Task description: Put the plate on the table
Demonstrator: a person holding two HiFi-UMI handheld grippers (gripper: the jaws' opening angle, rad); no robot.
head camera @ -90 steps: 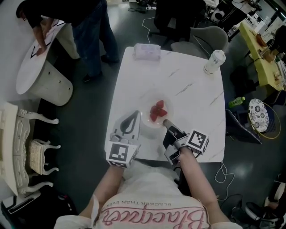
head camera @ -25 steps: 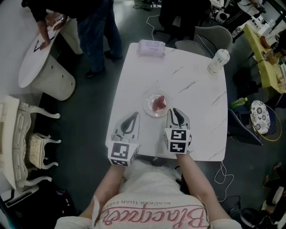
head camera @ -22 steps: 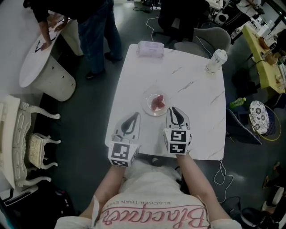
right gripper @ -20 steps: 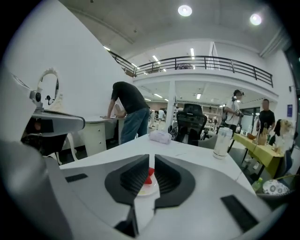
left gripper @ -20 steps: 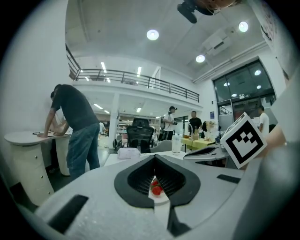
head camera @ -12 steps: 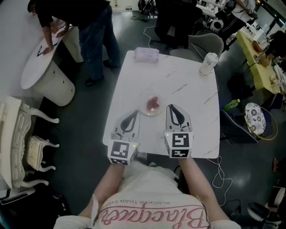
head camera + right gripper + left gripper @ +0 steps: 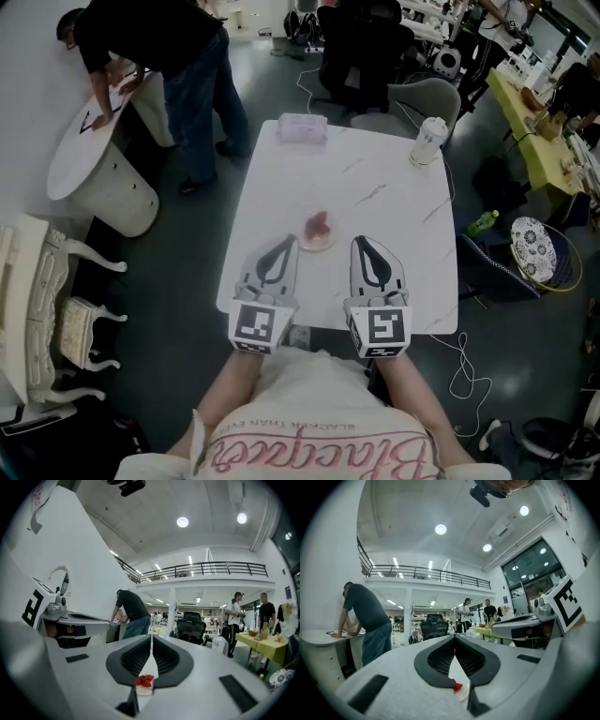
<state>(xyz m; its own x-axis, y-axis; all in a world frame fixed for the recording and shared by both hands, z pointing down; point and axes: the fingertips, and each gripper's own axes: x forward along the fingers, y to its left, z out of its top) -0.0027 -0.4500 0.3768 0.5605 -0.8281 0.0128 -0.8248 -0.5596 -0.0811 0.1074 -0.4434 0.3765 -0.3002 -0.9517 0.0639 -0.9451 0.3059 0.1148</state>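
A clear glass plate (image 7: 317,231) with red strawberries rests flat on the white marble table (image 7: 375,187), in its near half. My left gripper (image 7: 279,242) hovers just left of the plate, shut and holding nothing. My right gripper (image 7: 365,242) is just right of the plate, also shut and holding nothing. Neither touches the plate. In the left gripper view the plate (image 7: 459,689) shows low through the gap behind the meeting jaws of the left gripper (image 7: 454,637). The right gripper view shows the plate (image 7: 144,684) the same way below the right gripper (image 7: 151,636).
A tissue pack (image 7: 302,128) lies at the table's far edge and a white cup (image 7: 428,141) stands at its far right corner. A grey chair (image 7: 417,98) stands behind the table. A person (image 7: 159,47) leans over a round white table (image 7: 89,169) at the left.
Earlier my right gripper was at the plate by the near edge. The plate now lies further in on the table, and both shut grippers have drawn back to either side.
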